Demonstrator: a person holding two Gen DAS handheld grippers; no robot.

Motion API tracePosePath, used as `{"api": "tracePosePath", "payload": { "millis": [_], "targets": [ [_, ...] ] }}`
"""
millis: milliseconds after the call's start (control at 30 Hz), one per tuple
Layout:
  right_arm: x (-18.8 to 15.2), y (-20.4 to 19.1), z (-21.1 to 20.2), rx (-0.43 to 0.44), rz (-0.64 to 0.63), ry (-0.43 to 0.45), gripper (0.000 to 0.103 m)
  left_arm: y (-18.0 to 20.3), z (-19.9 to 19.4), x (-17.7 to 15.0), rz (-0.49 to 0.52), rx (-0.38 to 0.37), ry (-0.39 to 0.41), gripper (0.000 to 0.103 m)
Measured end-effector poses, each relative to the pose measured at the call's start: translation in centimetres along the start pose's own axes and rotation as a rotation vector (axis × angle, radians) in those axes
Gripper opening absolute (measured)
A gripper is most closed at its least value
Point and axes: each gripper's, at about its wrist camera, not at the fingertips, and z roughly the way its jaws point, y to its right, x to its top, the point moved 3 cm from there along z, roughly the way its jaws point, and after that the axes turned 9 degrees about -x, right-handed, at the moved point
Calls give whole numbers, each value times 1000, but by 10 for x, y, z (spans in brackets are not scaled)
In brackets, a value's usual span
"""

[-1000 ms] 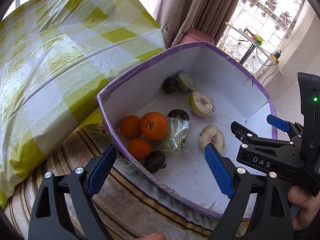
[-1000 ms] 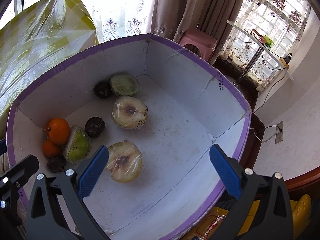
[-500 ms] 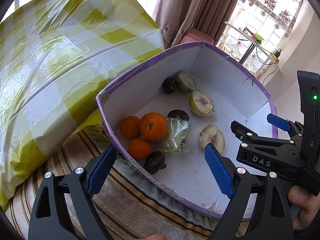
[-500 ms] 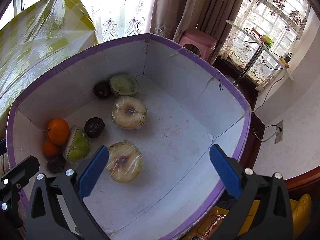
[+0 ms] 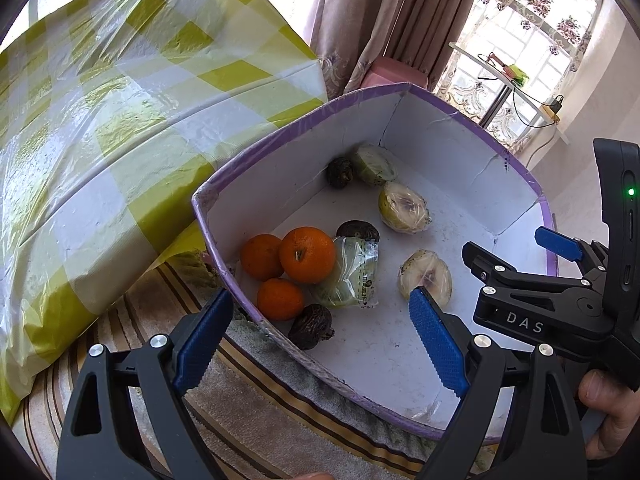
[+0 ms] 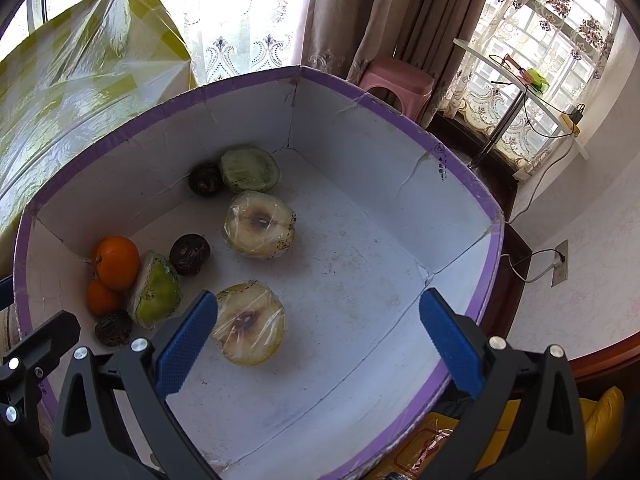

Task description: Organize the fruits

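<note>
Box: white cardboard box (image 6: 360, 128) with purple rim, standing on a striped cloth (image 5: 248, 392)
Oranges: three oranges (image 5: 307, 255) clustered in the box corner beside the left claw
Wrapped green fruit: film-wrapped wedge (image 6: 154, 294) touching the oranges
Dark fruits: three wrinkled dark fruits (image 6: 189, 249), one near the far wall, one mid-floor, one by the near wall
Wrapped halves: two pale cut halves (image 6: 250, 324) in film, apart on the box floor; a green half (image 6: 250, 170) by the far corner
Left claw: left claw (image 5: 316, 348) released, empty, straddling the near box wall
Right claw: right claw (image 6: 316, 340) released, empty, over the box floor, left finger just beside the nearest half
Beside box: yellow-checked plastic bag (image 5: 120, 120)
</note>
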Motion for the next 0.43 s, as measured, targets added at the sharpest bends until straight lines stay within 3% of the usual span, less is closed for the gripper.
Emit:
{"api": "tracePosePath", "payload": {
  "millis": [267, 367, 433],
  "targets": [
    [0, 3, 0, 10, 18, 6, 101, 2, -9, 3, 9, -9, 49, 87],
    [3, 4, -13, 8, 45, 43, 101, -7, -38, 3, -41, -46, 129, 87],
    [9, -7, -31, 23, 33, 91, 101, -15, -70, 0, -31, -1, 201, 87]
  ]
}}
